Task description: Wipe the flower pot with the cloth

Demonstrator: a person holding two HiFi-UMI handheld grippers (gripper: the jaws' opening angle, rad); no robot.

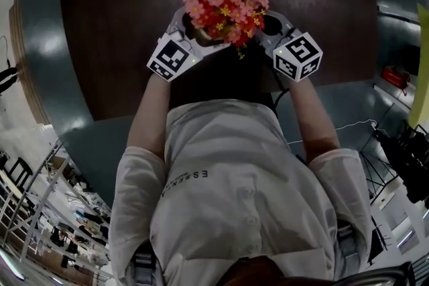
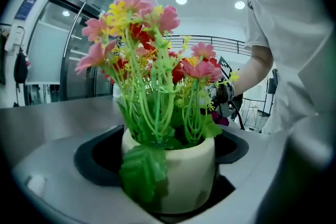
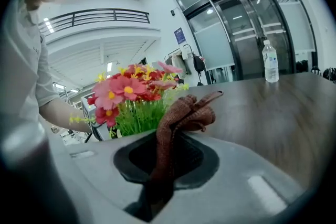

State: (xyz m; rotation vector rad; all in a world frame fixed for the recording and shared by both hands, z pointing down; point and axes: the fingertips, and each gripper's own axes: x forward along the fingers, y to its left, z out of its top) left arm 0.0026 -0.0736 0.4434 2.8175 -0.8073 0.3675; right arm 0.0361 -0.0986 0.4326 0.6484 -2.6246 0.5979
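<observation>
Left claw [image 2: 164,140] closed on flower pot [image 2: 185,178], brown cloth [image 3: 179,122] clamped in right claw [image 3: 169,150], both held over dark desk [image 1: 114,23].

The flower pot [image 2: 184,176] is a cream, round-walled pot, upright, pressed between my left fingers [image 2: 47,170] on both sides. A bunch of pink, red and yellow flowers [image 2: 142,34] on bright green stems fills it and spreads wider than its rim, and one green leaf hangs down over its front wall. From the head view the blooms hide the pot. The cloth [image 3: 181,118] is a rust-brown knit, bunched into a rope, pinched between my right fingers [image 3: 252,165] and standing up from them, its crumpled end just beside the flowers.
</observation>
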